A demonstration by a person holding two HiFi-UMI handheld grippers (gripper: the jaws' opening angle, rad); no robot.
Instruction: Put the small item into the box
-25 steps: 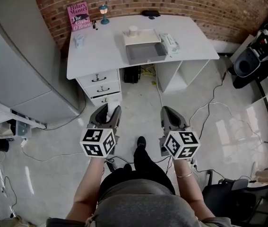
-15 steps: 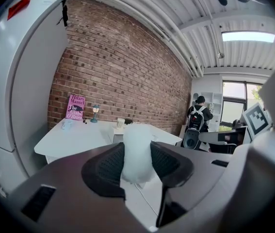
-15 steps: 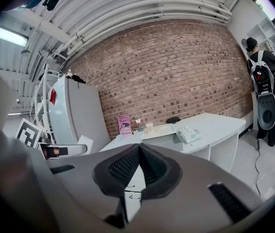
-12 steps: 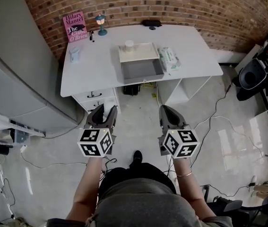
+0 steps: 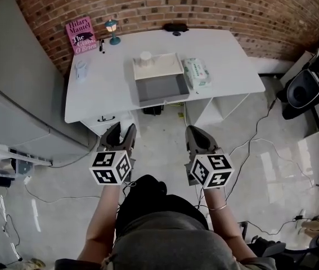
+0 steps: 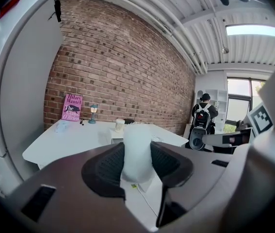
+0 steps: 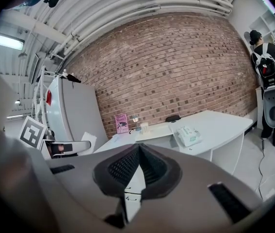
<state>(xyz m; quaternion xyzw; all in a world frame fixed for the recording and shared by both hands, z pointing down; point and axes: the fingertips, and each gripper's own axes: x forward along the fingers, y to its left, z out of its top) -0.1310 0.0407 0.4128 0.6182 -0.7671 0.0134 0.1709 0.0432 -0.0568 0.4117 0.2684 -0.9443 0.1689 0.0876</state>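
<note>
The small item [image 6: 136,152] is a soft white piece, and my left gripper [image 6: 137,144] is shut on it, pads pressing both its sides. In the head view the left gripper [image 5: 120,130] hovers over the floor just short of the white desk [image 5: 227,61]. The box [image 5: 159,88] is an open grey tray with its white lid [image 5: 157,66] propped behind it, at the desk's front middle. My right gripper [image 5: 196,134] is level with the left one and holds nothing. In its own view the right gripper [image 7: 138,148] has its jaws closed tip to tip.
On the desk are a wipes pack [image 5: 196,73], a paper cup [image 5: 145,57], a pink book [image 5: 81,35], a small lamp [image 5: 112,30] and a pale mug [image 5: 80,70]. Drawers [image 5: 106,118] sit under its left end. A grey cabinet [image 5: 13,94] stands left; cables cross the floor.
Both grippers have moved forward toward the desk, which now lies closer and lower in the head view. The white item stays in the left jaws.
</note>
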